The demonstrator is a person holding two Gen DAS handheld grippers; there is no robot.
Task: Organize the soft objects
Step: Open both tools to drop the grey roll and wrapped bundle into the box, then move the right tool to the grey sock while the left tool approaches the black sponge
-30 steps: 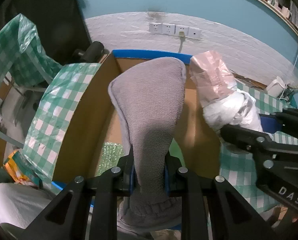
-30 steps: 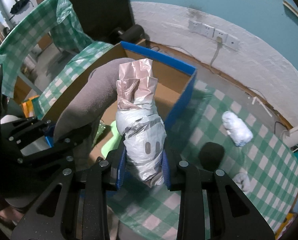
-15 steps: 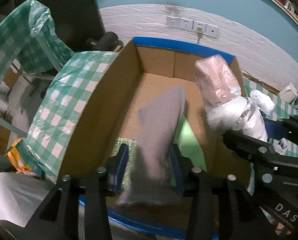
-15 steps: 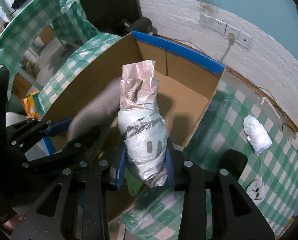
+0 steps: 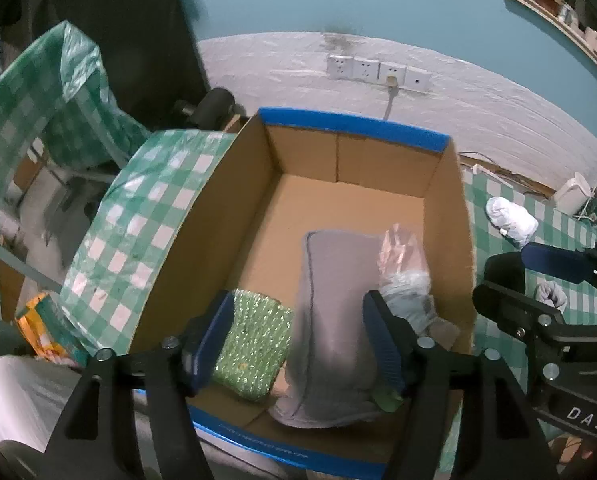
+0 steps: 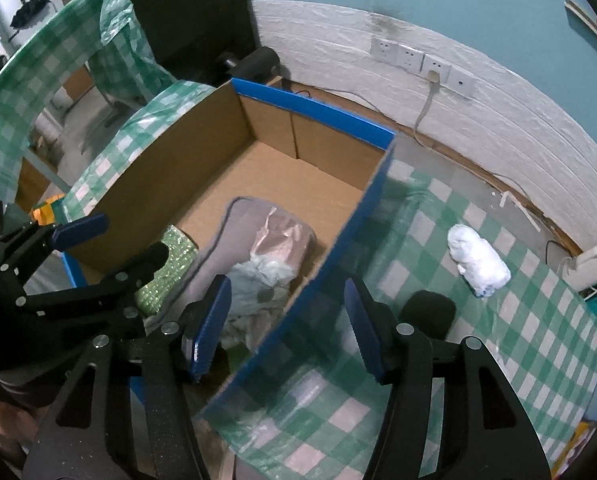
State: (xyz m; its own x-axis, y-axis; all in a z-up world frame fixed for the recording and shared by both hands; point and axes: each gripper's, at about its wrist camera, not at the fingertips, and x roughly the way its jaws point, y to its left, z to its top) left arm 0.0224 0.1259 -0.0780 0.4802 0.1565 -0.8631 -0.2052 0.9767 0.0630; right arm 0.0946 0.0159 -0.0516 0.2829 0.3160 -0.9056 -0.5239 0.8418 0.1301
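Both grippers, left gripper [image 5: 298, 344] and right gripper [image 6: 288, 326], had just been opening and stood empty over the cardboard box [image 5: 306, 156].
Release step judged complete: grey cloth [image 5: 334, 296] and wrapped bundle [image 6: 274, 258] lay inside; next I needed to reach for the white bundle [image 6: 478, 264] on the table.

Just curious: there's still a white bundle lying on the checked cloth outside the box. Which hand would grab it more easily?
Probably the right hand-held gripper: open and empty at the box's right wall, the white bundle on its side.
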